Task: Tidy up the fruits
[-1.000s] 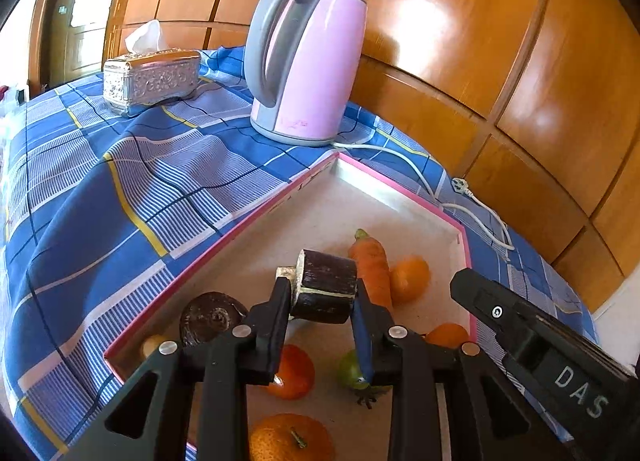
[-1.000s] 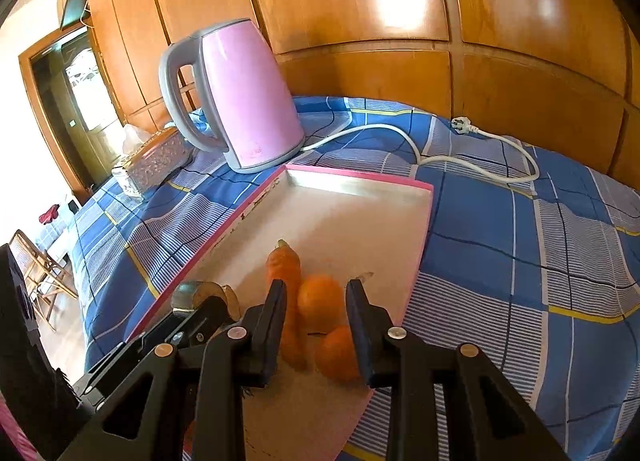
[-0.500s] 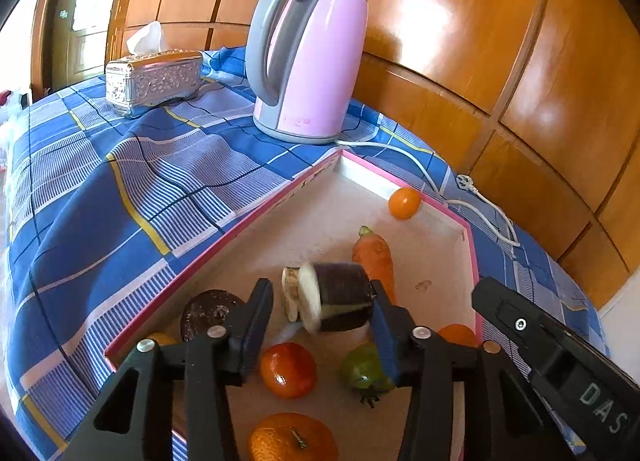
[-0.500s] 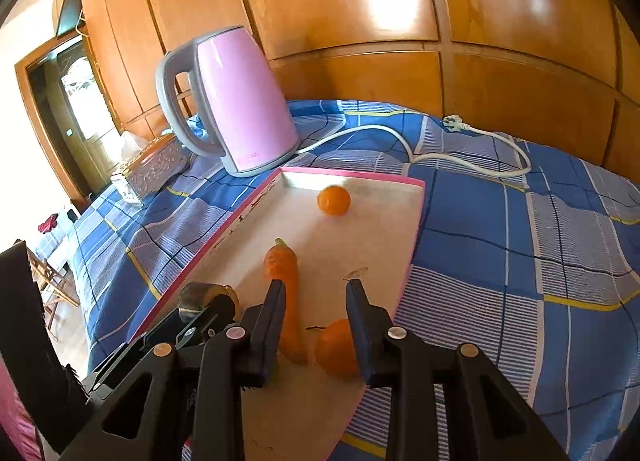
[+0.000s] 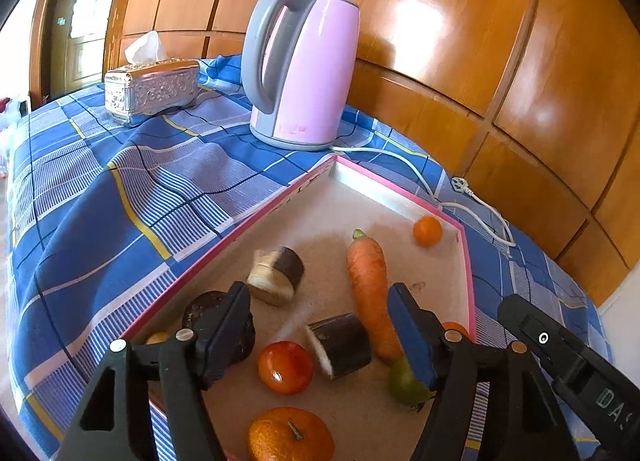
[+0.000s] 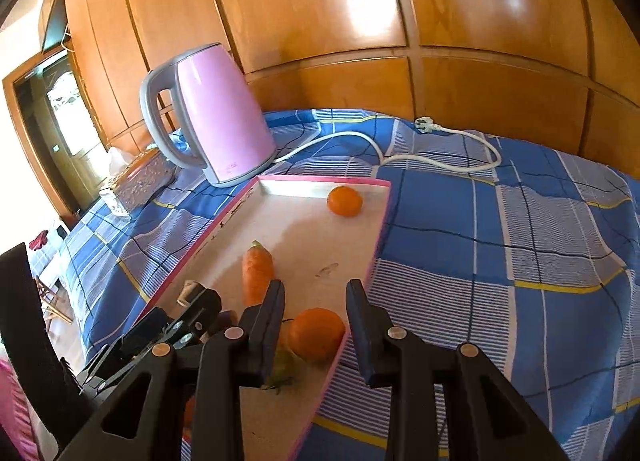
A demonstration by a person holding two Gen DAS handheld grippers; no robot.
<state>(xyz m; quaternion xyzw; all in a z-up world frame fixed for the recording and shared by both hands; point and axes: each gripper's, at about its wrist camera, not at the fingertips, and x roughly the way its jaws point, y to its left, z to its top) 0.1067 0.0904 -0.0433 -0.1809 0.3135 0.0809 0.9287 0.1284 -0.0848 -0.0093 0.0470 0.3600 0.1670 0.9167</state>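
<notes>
My left gripper (image 5: 318,293) hovers over the pink-rimmed tray (image 5: 224,245), its jaws opening with nothing pressed between them. A dark eggplant piece (image 5: 340,345) lies on the tray floor below them, and a second piece (image 5: 276,275) lies further left. Beside them are a carrot (image 5: 370,289), a red-orange fruit (image 5: 285,367), a mandarin (image 5: 290,435) and a green fruit (image 5: 406,385). A small orange (image 6: 345,201) rests by the tray's far wall. My right gripper (image 6: 316,289) is shut and holds nothing, above an orange (image 6: 316,333) at the tray's right rim.
A pink kettle (image 5: 304,65) stands behind the tray, its white cord (image 6: 440,165) trailing over the blue checked cloth. A silver tissue box (image 5: 152,89) sits far left. A dark round object (image 5: 204,309) lies behind the left finger. Wood panelling backs the table.
The left jaws spread and the eggplant piece they held dropped into the tray as two pieces. A small orange rolled to the tray's far wall. The right gripper shifted slightly.
</notes>
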